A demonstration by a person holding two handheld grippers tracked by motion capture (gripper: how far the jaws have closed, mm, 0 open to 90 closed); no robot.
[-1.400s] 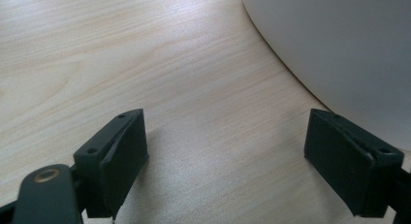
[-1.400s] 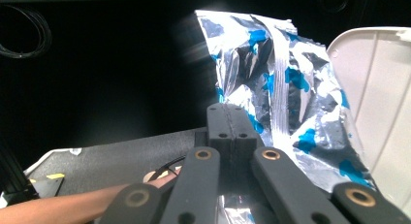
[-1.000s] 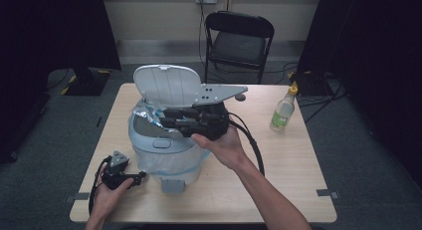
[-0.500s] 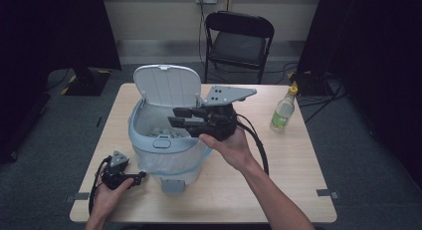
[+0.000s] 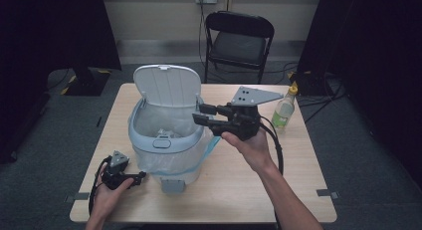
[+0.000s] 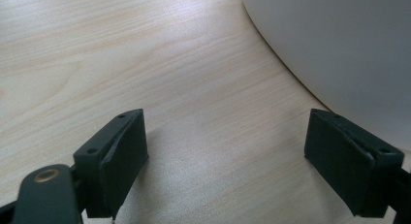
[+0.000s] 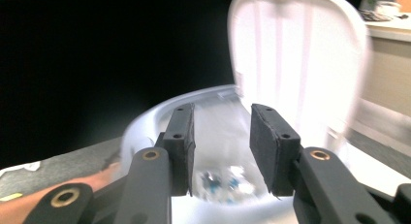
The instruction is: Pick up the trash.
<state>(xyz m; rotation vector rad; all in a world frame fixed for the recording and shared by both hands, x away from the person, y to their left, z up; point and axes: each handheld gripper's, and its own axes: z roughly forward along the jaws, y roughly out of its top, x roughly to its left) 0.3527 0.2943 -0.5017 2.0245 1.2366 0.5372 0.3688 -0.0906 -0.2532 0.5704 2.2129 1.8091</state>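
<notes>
Fingers (image 7: 184,151) of right gripper (image 5: 203,114) opening, empty, beside bin (image 5: 166,140).

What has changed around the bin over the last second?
The right gripper has pulled back from over the bin toward the bottle side; its jaws have just been opening, nothing between them. A crinkly piece now lies inside the bin. The left gripper, the raised lid and the bottle stayed put.

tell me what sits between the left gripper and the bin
Nothing: in the left gripper view bare wooden table runs from the open jaws of the left gripper to the bin's pale wall. The high view shows the same short bare gap.
</notes>
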